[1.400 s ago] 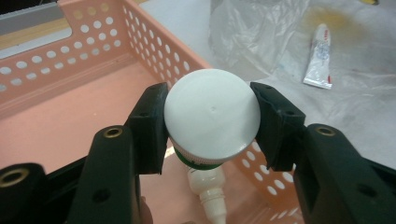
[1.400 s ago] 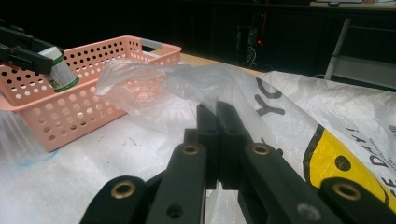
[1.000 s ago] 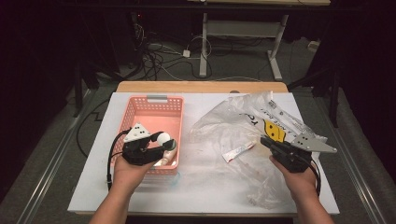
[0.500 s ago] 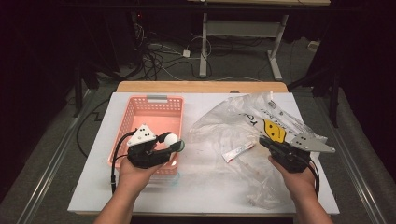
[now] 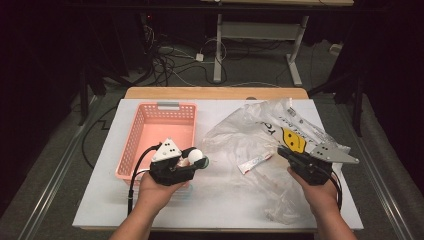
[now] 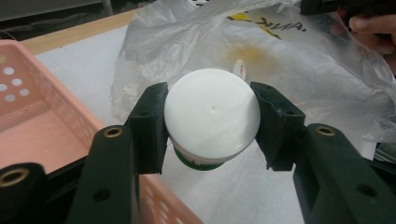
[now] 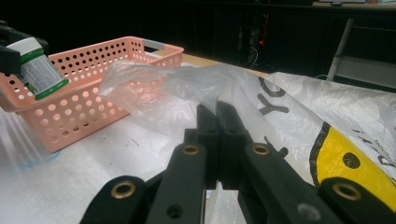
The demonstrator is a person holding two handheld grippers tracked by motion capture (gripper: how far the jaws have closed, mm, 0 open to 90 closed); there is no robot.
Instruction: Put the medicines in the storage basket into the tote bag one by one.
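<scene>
My left gripper (image 5: 200, 161) is shut on a small white-capped bottle (image 5: 196, 157) with a green band, held at the near right corner of the pink basket (image 5: 131, 145). In the left gripper view the white cap (image 6: 212, 112) sits squarely between both jaws, above the basket's edge (image 6: 28, 121). My right gripper (image 5: 283, 152) is shut on a fold of the clear plastic bag (image 5: 240, 132). In the right gripper view the jaws (image 7: 217, 112) are pressed together with the film (image 7: 187, 84) rising from their tips. The bottle (image 7: 39, 70) shows at far left there.
A small white and red sachet (image 5: 255, 162) lies on the crumpled bag between the two grippers. The bag carries a yellow smiley print (image 5: 292, 141) and covers the table's right half. Bare white table (image 5: 100, 200) lies left of and in front of the basket.
My left gripper has carried the bottle to the right, from over the basket's inside to its right edge beside the bag. The right gripper has barely moved.
</scene>
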